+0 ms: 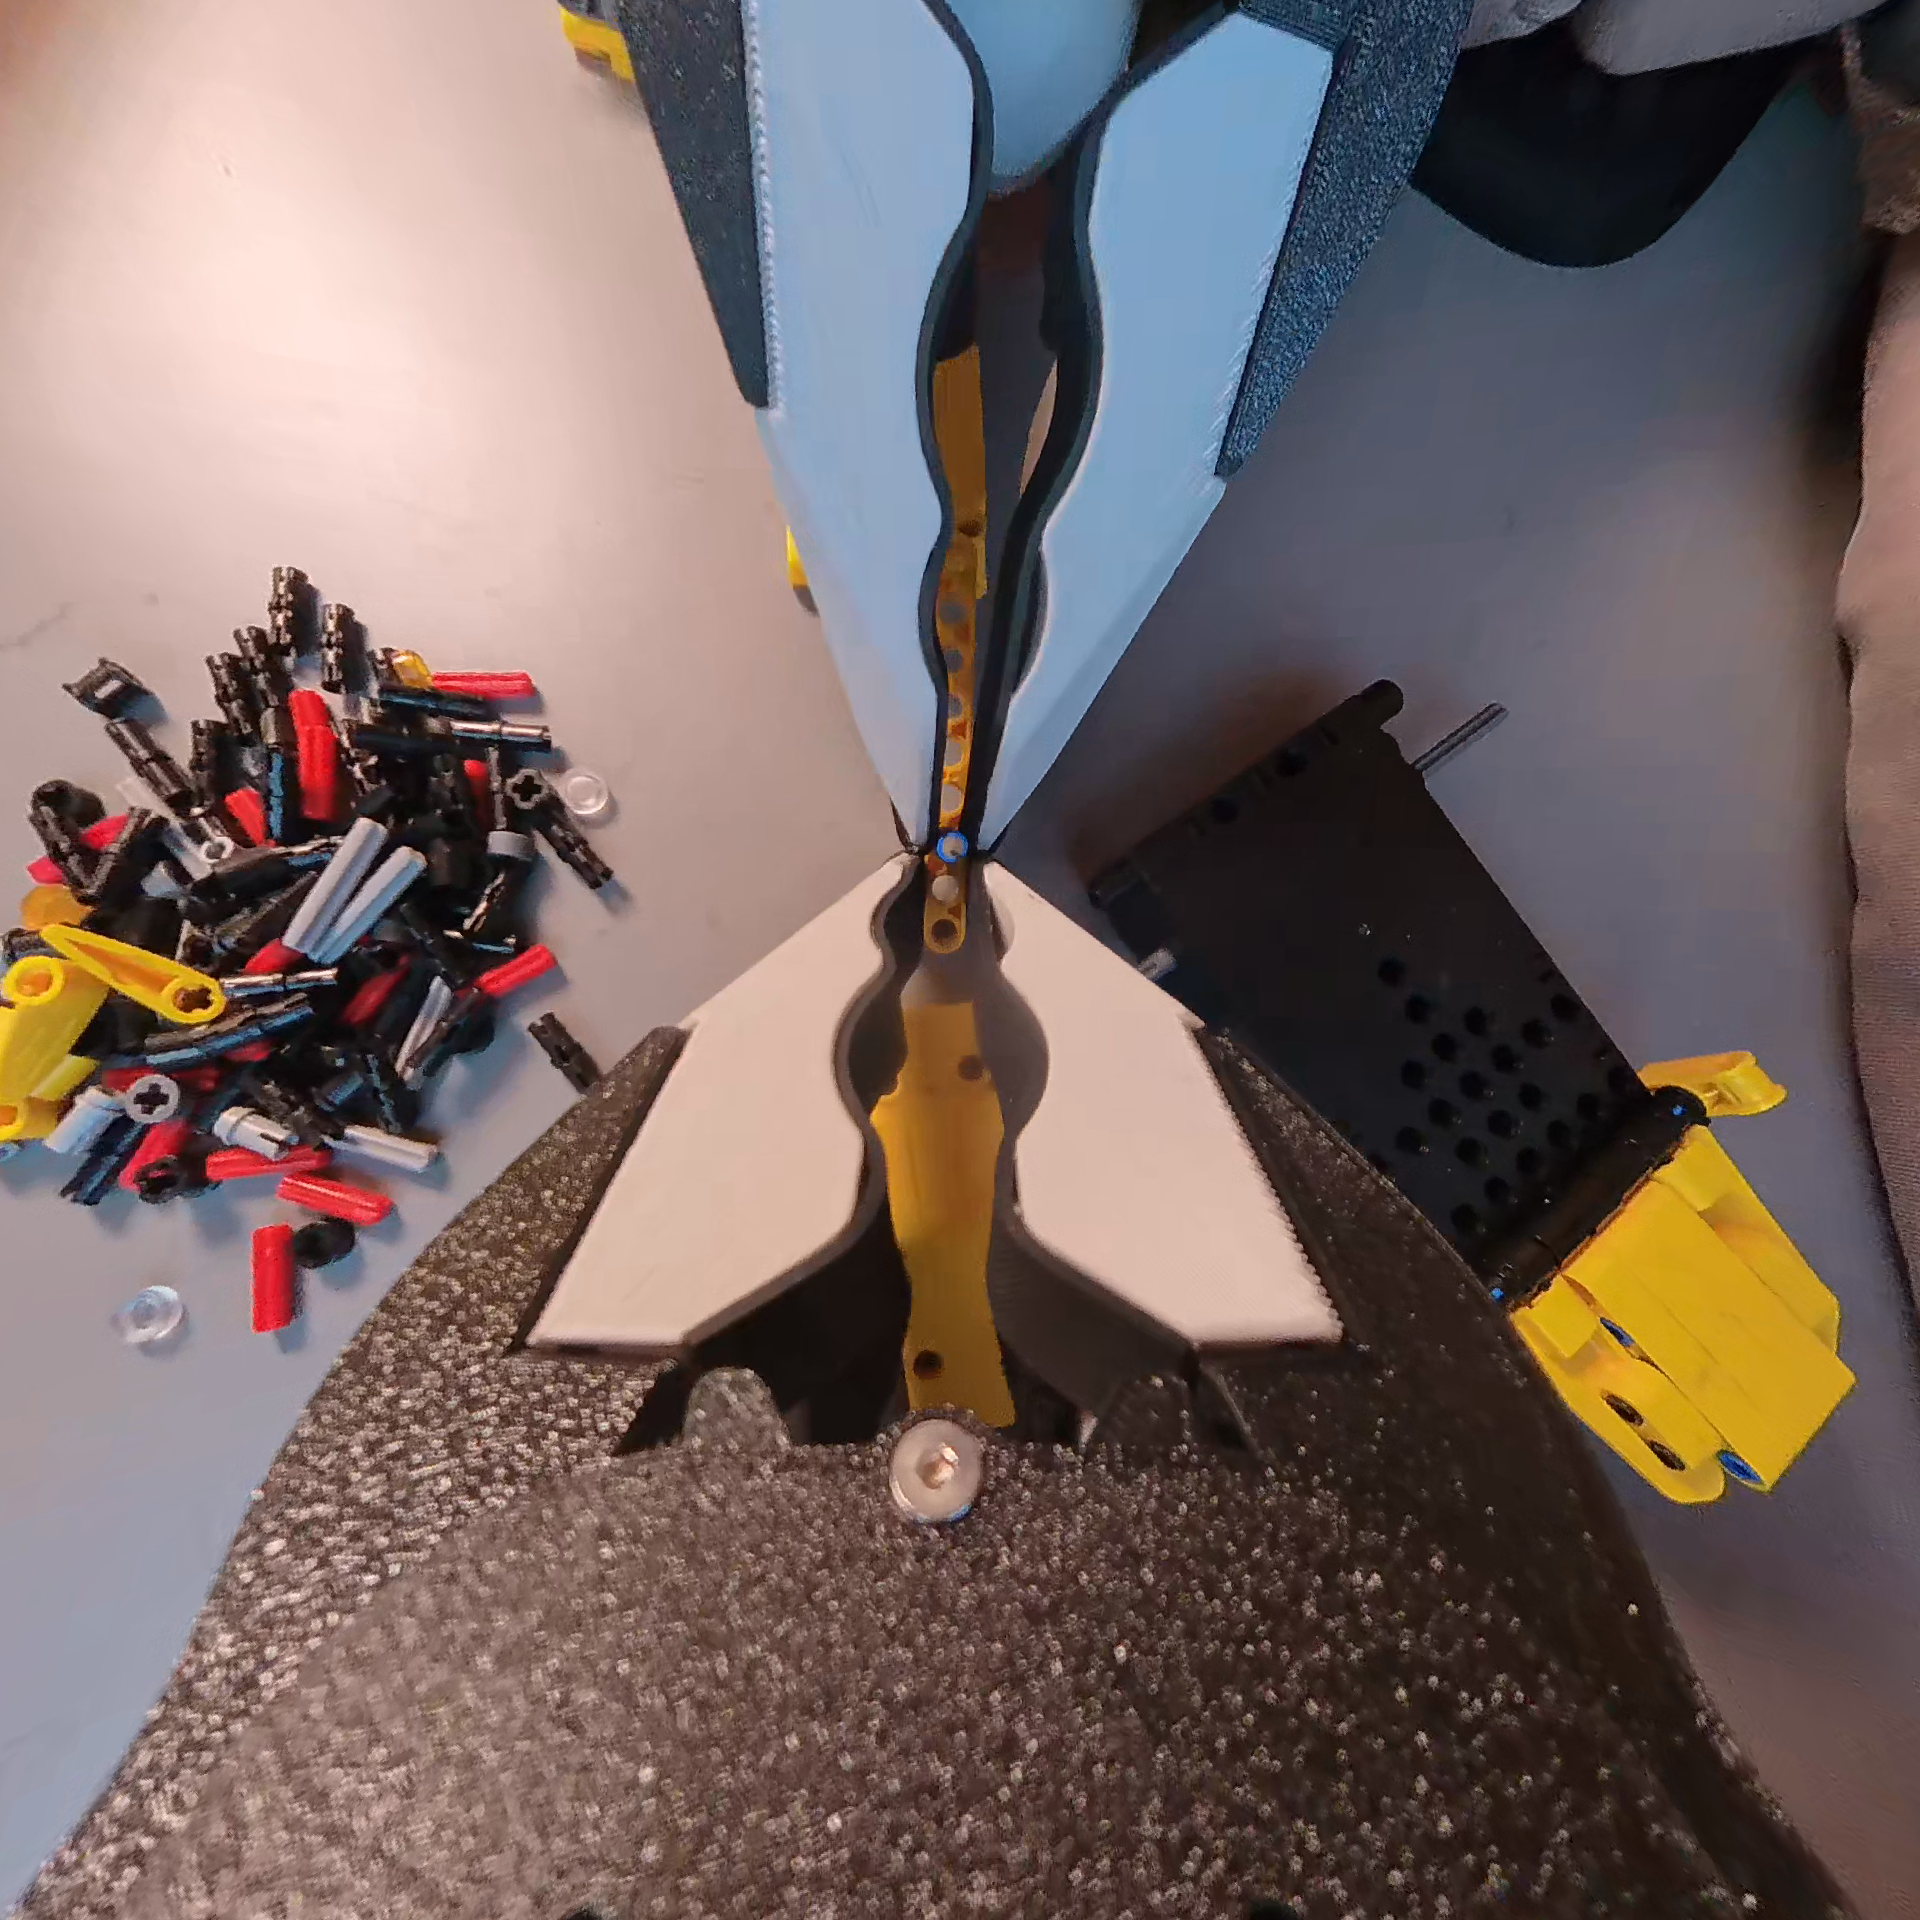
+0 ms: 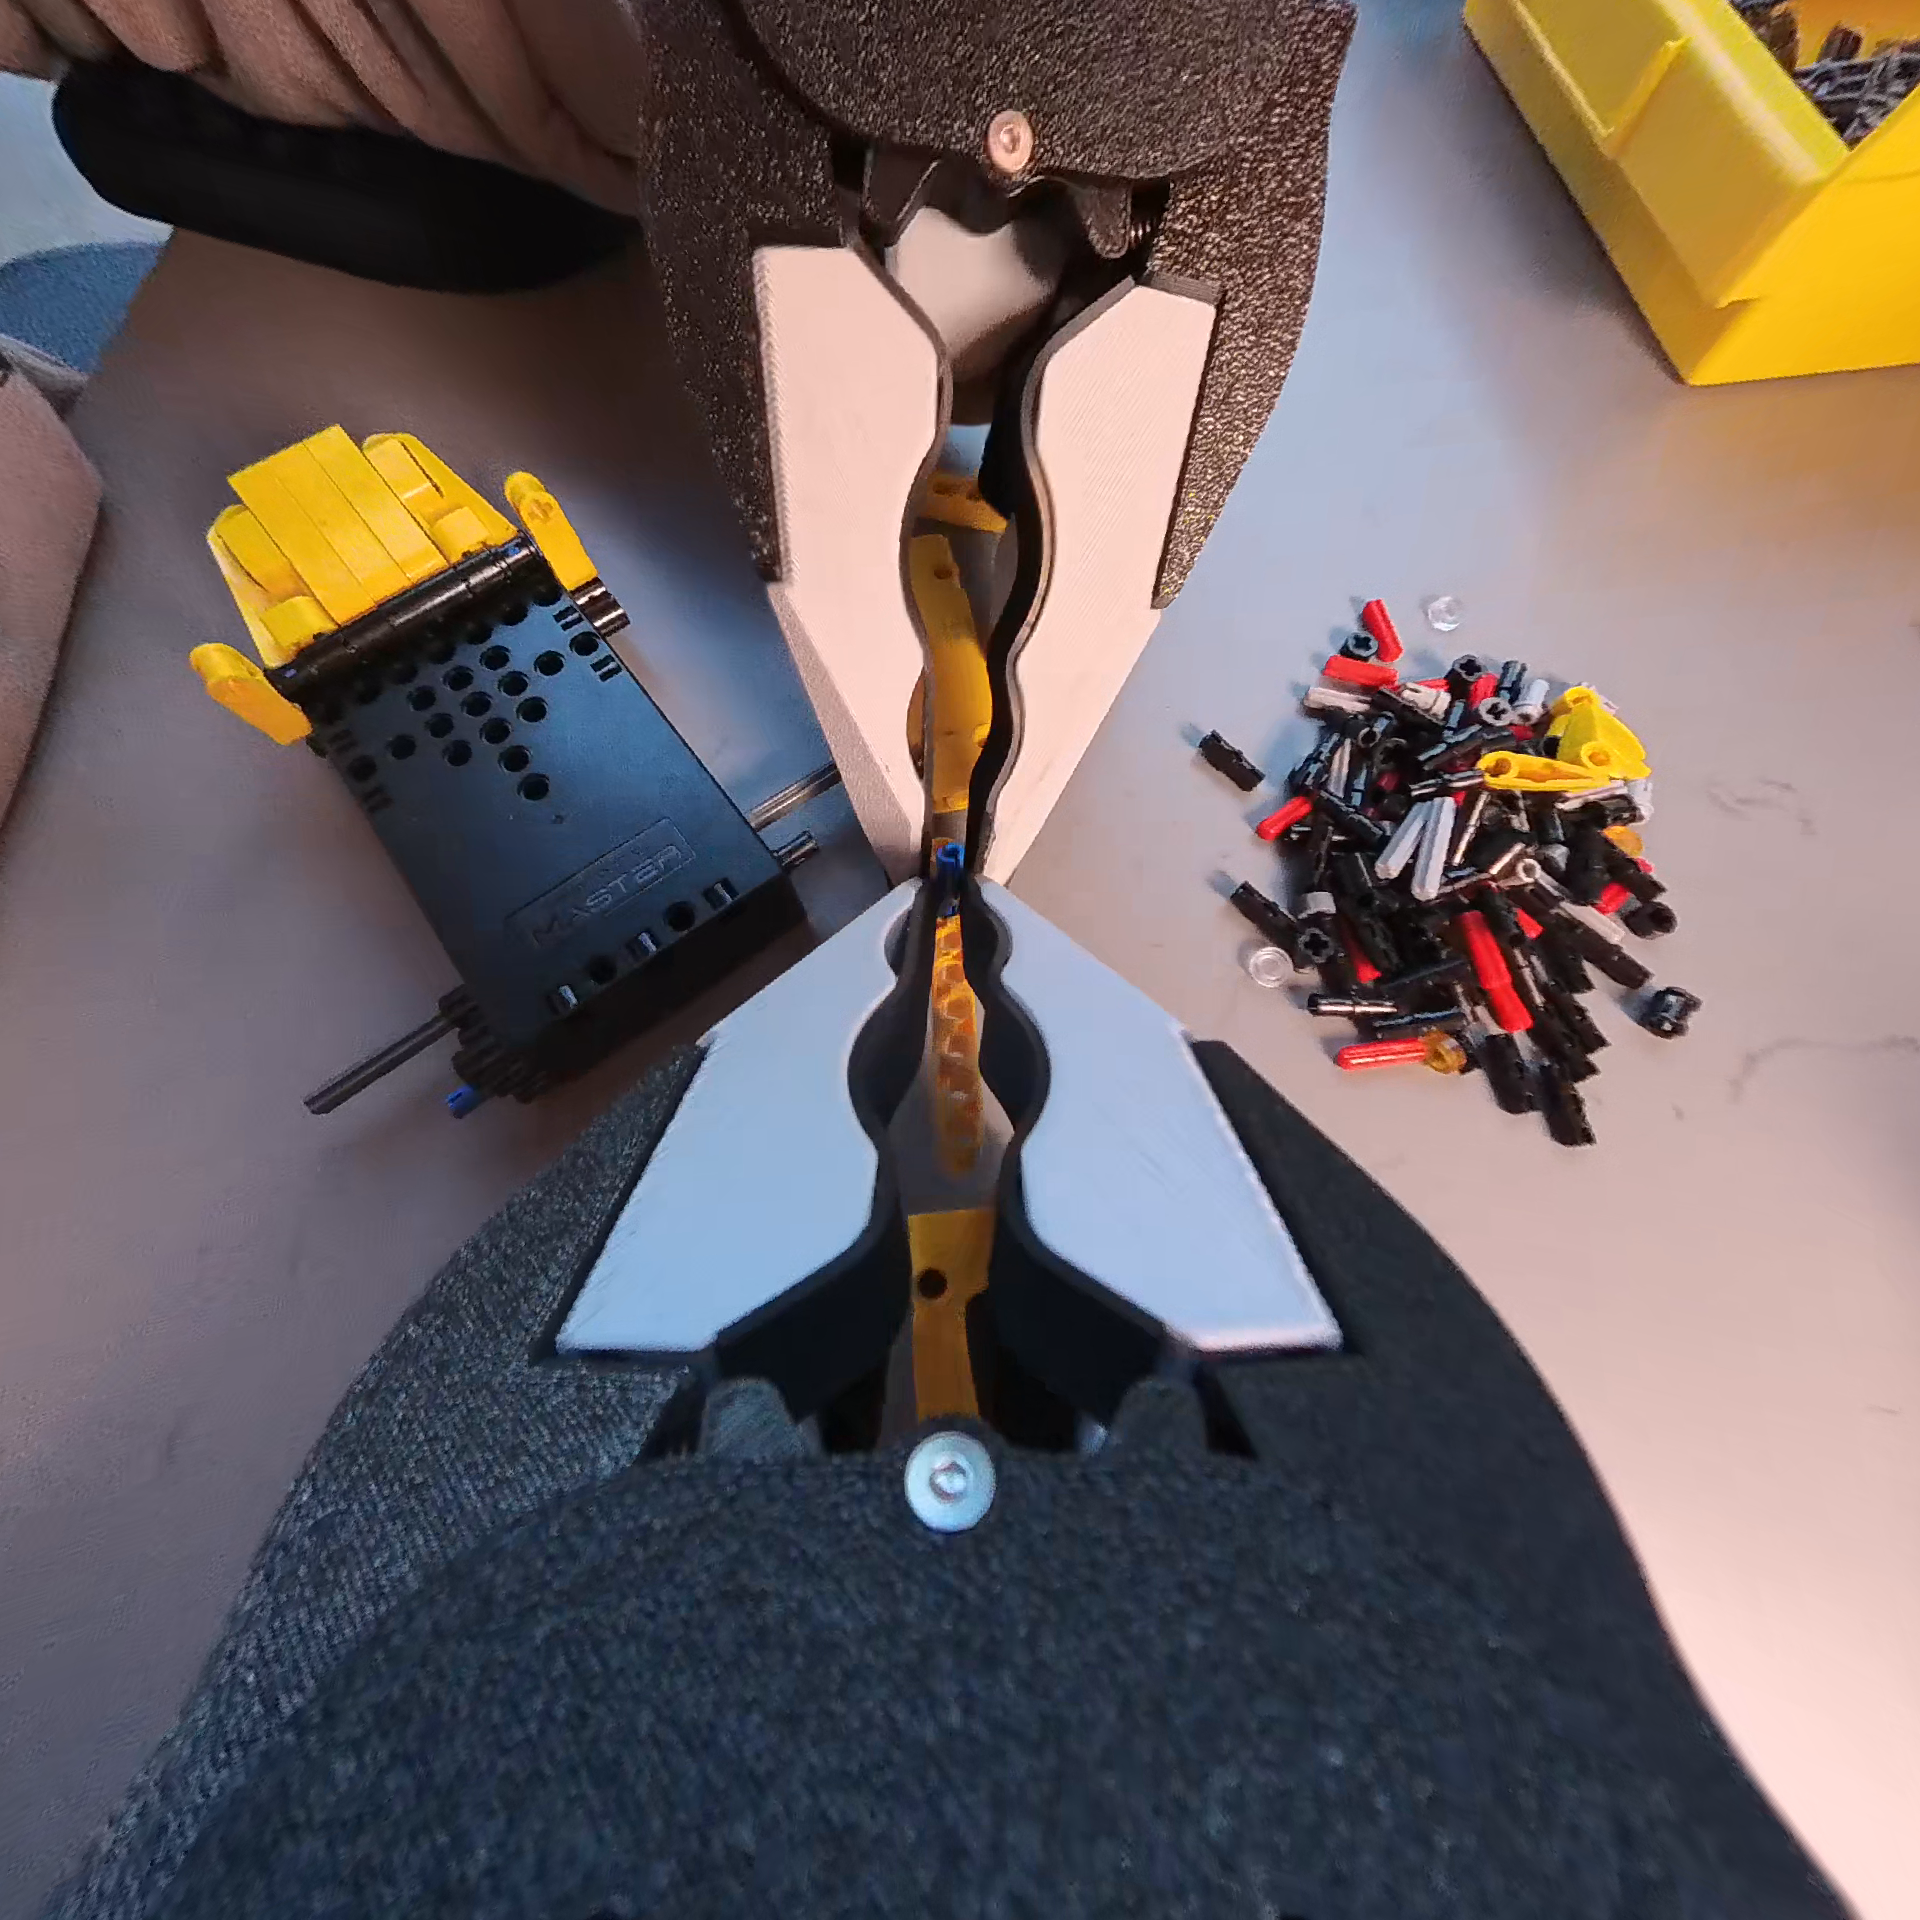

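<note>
My two grippers meet tip to tip above the grey table. My left gripper (image 1: 943,868) is shut, and a yellow beam (image 1: 935,1143) shows in the gap between its jaws; it also shows in the right wrist view (image 2: 948,644). My right gripper (image 2: 948,888) is shut on a small blue pin (image 2: 948,860) at its tips, which appears as a blue ring (image 1: 951,847) in the left wrist view. A thin yellow holed beam (image 1: 954,665) runs along the gap between the right gripper's jaws (image 2: 958,1039). I cannot tell exactly how pin and beams touch.
A black perforated block with a yellow brick end (image 1: 1455,1039) (image 2: 499,769) lies beside the grippers. A pile of small black, red, grey and yellow pins and connectors (image 1: 260,935) (image 2: 1455,842) lies on the other side. A yellow bin (image 2: 1714,177) stands at the far right. A person's sleeve (image 2: 312,197) is behind. Both grippers' tips are close together, under 4 cm apart.
</note>
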